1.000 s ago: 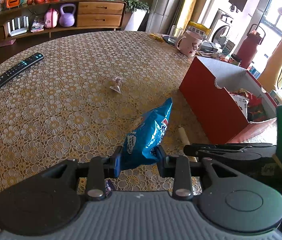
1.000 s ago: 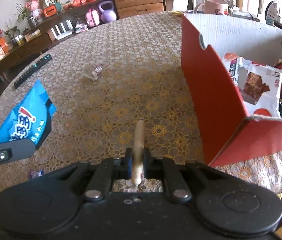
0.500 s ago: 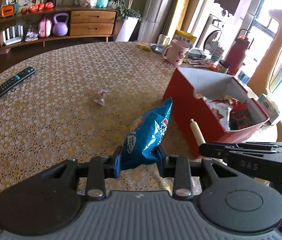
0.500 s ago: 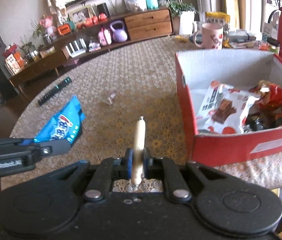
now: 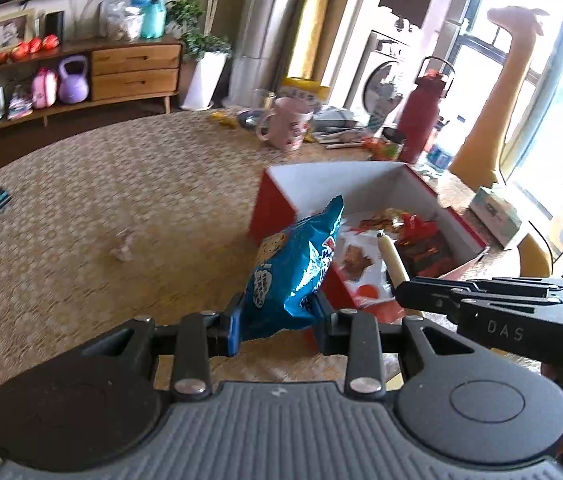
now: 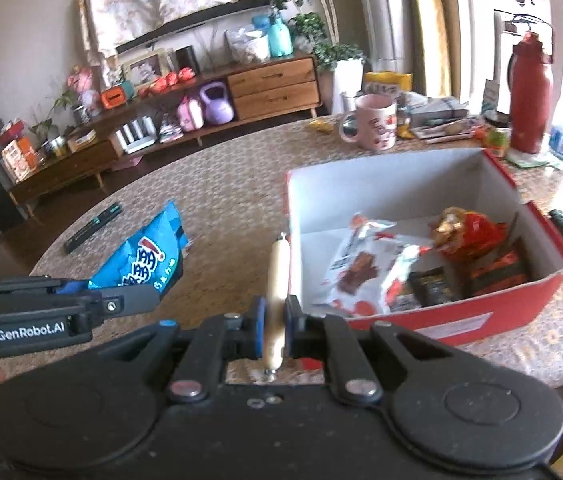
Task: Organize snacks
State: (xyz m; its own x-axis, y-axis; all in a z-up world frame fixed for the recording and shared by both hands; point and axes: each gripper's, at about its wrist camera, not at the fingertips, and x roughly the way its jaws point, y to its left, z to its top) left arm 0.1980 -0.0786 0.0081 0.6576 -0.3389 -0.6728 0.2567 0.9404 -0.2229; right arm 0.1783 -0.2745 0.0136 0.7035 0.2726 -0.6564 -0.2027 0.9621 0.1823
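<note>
Your left tongs (image 5: pixel 277 316) are clamped on the lower end of a blue snack bag (image 5: pixel 295 270), pads squeezing the crinkled foil so the bag stands up clear of the surface (image 5: pixel 121 200). It hangs just short of the red box (image 5: pixel 421 178), at its near corner

Your right tongs (image 6: pixel 272 330) are pinched nearly closed on a thin sausage stick (image 6: pixel 276 288), gripped low so most of it points forward, tip level with the box's near left corner (image 6: pixel 291 184). The grip looks secure for carrying

Inside the box (image 6: pixel 401 168): a white packet with brown squares, red and orange wrappers, a dark packet. Bare floor shows along the far wall, likely room for both items

A small clear wrapper (image 5: pixel 125 242) lies on the surface left of the box, well apart. Both loads seem bound for the box; neither is over the opening yet
</note>
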